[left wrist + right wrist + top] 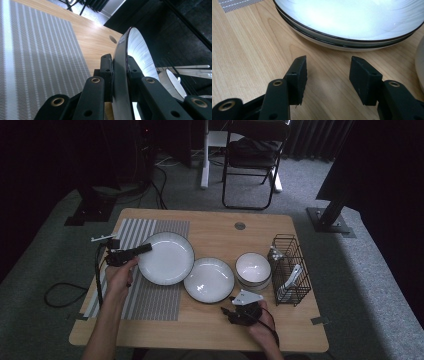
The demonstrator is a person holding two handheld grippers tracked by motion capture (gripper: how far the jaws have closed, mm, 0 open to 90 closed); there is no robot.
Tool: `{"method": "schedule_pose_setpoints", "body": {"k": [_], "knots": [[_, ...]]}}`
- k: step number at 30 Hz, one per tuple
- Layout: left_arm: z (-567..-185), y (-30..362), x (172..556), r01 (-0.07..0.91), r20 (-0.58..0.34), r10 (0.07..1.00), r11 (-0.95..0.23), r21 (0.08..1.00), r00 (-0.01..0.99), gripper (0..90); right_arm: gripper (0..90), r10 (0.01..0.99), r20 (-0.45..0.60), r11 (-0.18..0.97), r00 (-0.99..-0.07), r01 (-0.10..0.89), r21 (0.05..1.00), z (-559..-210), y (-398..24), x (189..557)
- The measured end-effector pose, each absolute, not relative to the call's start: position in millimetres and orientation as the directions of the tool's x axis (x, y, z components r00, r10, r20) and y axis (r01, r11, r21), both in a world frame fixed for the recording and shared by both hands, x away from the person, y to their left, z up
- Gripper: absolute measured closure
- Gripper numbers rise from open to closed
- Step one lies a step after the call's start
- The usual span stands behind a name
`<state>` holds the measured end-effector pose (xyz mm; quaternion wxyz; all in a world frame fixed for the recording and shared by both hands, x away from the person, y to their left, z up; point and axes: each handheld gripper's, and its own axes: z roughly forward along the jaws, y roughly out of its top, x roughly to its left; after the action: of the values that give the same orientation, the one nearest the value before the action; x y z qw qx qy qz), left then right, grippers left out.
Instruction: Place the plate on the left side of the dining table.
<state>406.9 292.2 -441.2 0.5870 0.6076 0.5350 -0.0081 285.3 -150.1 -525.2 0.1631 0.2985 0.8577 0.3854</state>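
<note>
Left tongs [120,82] pinching large plate [140,47] rim, right tongs [327,80] apart

The big plate [166,258] is on the left, partly over the mat [145,295]. The small plate [209,280] sits right of it and nearer. The bowl [253,268] comes next, then the basket [290,268] far right.

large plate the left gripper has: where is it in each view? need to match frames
High view: large plate, left of centre, its left rim in the left gripper, partly over the striped mat.
Left gripper view: seen edge-on, centre, rim clamped between the jaws.
Right gripper view: cannot tell; the plate there looks like the middle one.
Shared landmark: the striped mat.
</note>
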Motion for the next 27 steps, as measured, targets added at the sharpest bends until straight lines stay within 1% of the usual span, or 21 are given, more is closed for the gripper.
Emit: {"method": "schedule_pose_setpoints", "body": {"k": [5,11,15,27], "knots": [[-440.9,303.7,405.0,0.654,-0.637,0.648,0.273,0.705,0.417,81.3,46.0,0.637,-0.041,0.524,-0.77,0.394,0.756,-525.2,-150.5,286.2],[-441.9,316.1,404.4,0.65,-0.63,0.667,0.28,0.706,0.397,81.3,42.7,0.634,-0.007,0.513,-0.773,0.413,0.753,-525.7,-151.9,289.7],[-443.6,324.8,404.2,0.648,-0.627,0.682,0.288,0.705,0.378,81.3,40.9,0.631,-0.007,0.516,-0.776,0.413,0.751,-525.7,-151.3,289.6],[-448.2,338.4,406.0,0.646,-0.631,0.693,0.309,0.698,0.35,81.3,39.6,0.627,-0.005,0.517,-0.779,0.412,0.75,-525.8,-150.8,289.7]]}}
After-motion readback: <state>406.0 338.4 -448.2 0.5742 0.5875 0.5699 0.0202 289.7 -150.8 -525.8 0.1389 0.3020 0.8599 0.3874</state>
